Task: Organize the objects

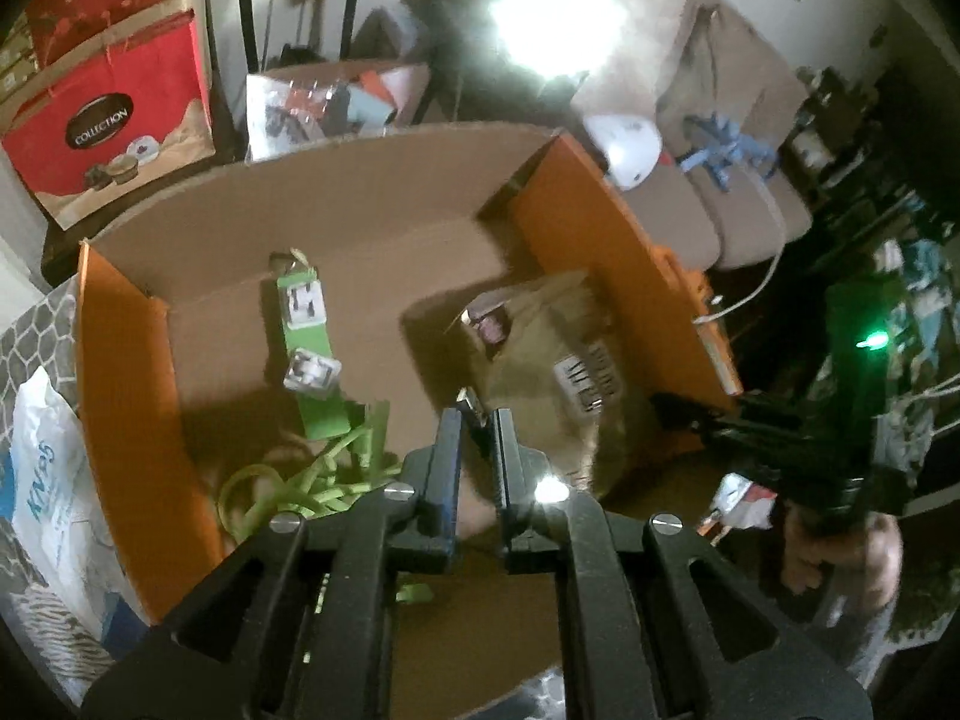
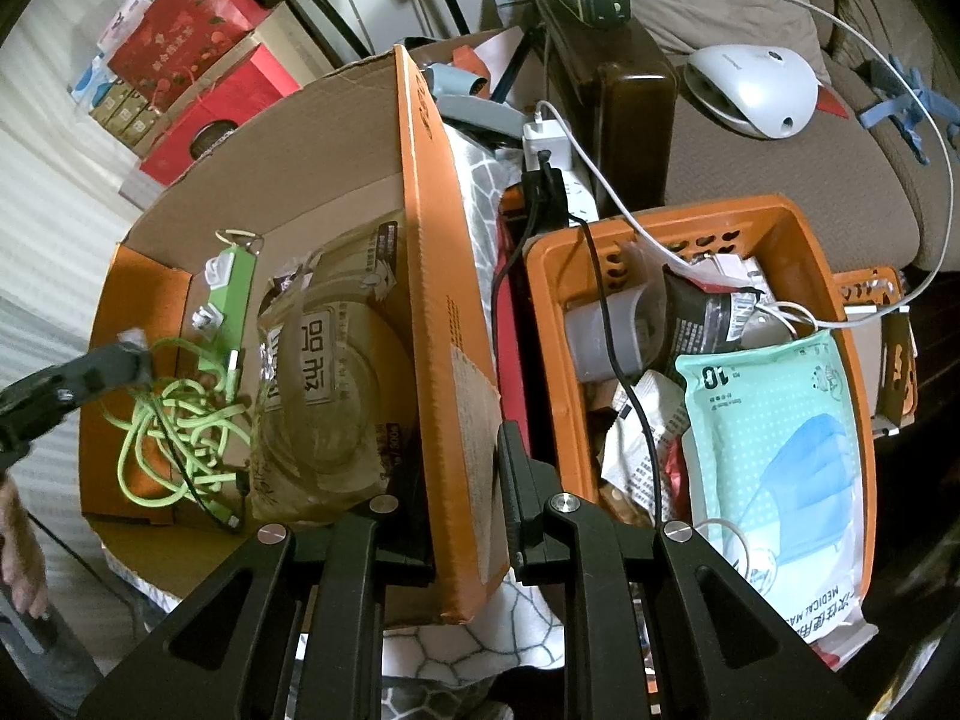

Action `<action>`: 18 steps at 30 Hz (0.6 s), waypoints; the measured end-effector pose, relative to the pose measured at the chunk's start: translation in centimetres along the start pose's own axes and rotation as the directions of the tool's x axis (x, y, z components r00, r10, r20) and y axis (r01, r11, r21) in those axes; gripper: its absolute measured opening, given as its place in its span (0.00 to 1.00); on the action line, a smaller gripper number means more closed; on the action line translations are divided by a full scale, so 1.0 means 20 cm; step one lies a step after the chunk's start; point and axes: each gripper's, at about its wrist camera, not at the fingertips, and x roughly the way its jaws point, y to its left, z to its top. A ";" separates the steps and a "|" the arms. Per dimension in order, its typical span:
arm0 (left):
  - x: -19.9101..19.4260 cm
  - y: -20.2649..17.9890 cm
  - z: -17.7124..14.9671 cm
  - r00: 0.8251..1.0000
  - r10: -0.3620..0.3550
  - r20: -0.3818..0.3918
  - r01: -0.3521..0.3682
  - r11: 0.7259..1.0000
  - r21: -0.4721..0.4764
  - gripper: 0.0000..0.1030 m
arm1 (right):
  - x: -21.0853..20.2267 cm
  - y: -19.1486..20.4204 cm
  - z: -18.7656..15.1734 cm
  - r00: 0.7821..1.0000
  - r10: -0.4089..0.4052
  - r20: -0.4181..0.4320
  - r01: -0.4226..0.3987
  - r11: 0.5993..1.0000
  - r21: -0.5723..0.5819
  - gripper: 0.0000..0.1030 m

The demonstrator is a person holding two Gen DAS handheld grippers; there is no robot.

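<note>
An open cardboard box (image 1: 390,228) with orange flaps holds a green power strip (image 1: 309,336), its tangled green cable (image 1: 300,486) and a tan food packet (image 1: 540,336). My left gripper (image 1: 478,420) points down into the box just in front of the packet, shut on a small silvery piece (image 1: 471,405). The right wrist view shows that gripper (image 2: 135,354) above the green cable (image 2: 180,426). My right gripper (image 2: 465,468) is shut on the box's orange side wall (image 2: 444,300), one finger inside and one outside. From the left wrist view, the right gripper (image 1: 672,405) sits at that wall.
Right of the box, an orange basket (image 2: 660,222) holds a mask pack (image 2: 780,420), wrappers and black and white cables. A white device (image 2: 750,90) lies on the brown sofa behind. Red gift boxes (image 1: 108,120) are stacked at the far left; a white plastic bag (image 1: 48,480) lies left of the box.
</note>
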 end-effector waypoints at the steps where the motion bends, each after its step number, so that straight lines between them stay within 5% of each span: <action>1: 0.01 0.00 0.00 1.000 0.004 -0.005 -0.004 1.000 -0.002 0.17 | 0.00 0.00 0.00 1.000 0.001 0.000 -0.001 1.000 0.001 0.15; 2: 0.01 0.01 0.00 1.000 0.001 -0.006 -0.001 1.000 -0.004 0.24 | 0.00 0.00 0.00 1.000 0.000 0.000 0.000 1.000 0.001 0.15; 4: -0.01 0.03 -0.01 1.000 -0.012 0.013 0.013 1.000 -0.015 0.57 | 0.00 0.00 0.00 1.000 0.000 -0.001 0.000 1.000 -0.001 0.15; 5: -0.03 0.03 -0.01 1.000 -0.015 0.027 0.016 1.000 -0.021 0.62 | 0.00 0.00 0.00 1.000 0.000 -0.003 0.000 1.000 -0.002 0.15; 18: -0.29 0.17 -0.05 0.990 0.034 0.137 -0.028 0.999 -0.044 0.90 | 0.00 0.02 -0.01 1.000 0.002 -0.006 -0.003 1.000 -0.001 0.15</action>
